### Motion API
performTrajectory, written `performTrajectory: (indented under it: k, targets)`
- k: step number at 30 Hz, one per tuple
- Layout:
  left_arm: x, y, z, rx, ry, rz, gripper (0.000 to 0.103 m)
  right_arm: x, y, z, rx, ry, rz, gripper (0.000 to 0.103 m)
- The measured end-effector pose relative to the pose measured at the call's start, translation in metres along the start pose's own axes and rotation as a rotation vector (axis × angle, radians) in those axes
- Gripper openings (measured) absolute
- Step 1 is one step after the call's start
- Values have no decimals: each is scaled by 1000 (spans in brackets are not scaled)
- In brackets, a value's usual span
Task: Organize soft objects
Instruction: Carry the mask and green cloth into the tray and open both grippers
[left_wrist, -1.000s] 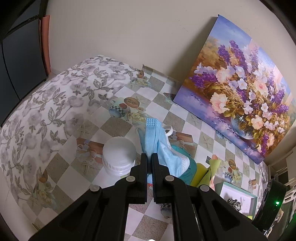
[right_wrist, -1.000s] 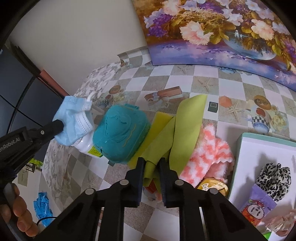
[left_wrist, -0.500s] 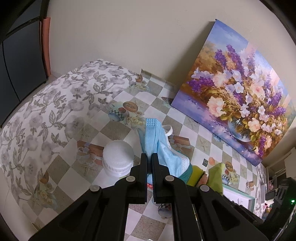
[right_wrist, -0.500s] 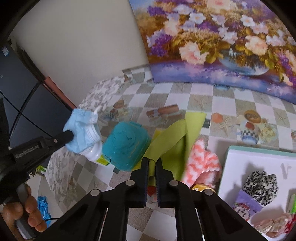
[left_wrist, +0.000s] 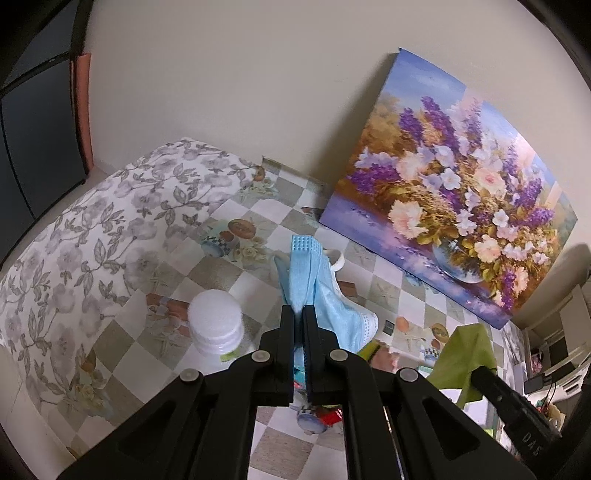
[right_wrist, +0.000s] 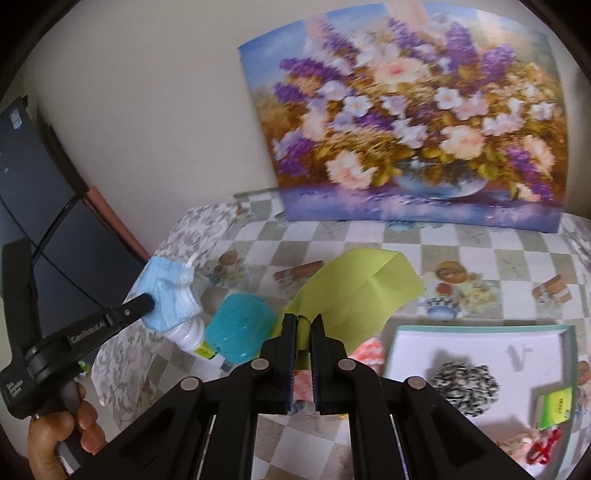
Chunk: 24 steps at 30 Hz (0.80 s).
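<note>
Two grippers: left gripper (left_wrist: 298, 314) clamps one blue face mask (left_wrist: 317, 291); right gripper (right_wrist: 303, 322) clamps one green cloth (right_wrist: 354, 291).
Hidden: white bottle (right_wrist: 190, 334) partly behind mask; pink-white fluffy item (right_wrist: 365, 350) behind right fingers.
Tray (right_wrist: 480, 332), right of right gripper: one leopard scrunchie (right_wrist: 465, 382); edge items cut off.

— Where's the crumpled light-blue pleated face mask (left_wrist: 317, 291)?
— Pinched in the left gripper (left_wrist: 298, 314), hanging off its tips.
— And the lime-green folded cloth (right_wrist: 354, 295)?
— Clamped in the right gripper (right_wrist: 303, 325), lifted, fanning out beyond it.
</note>
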<state>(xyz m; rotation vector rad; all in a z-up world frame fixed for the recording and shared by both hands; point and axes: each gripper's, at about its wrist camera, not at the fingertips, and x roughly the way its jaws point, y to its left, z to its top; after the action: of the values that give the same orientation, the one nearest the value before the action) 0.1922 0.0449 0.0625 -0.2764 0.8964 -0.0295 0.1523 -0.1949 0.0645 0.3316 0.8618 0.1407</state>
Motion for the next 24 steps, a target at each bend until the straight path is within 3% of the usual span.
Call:
performTrajectory:
  k: [9, 24]
  targets:
    - [-3, -57, -20, 98, 5, -57, 4, -36, -65, 2, 122, -60, -120, 7]
    - [13, -174, -89, 321, 92, -199, 4, -102, -177, -19, 271, -113, -388, 7]
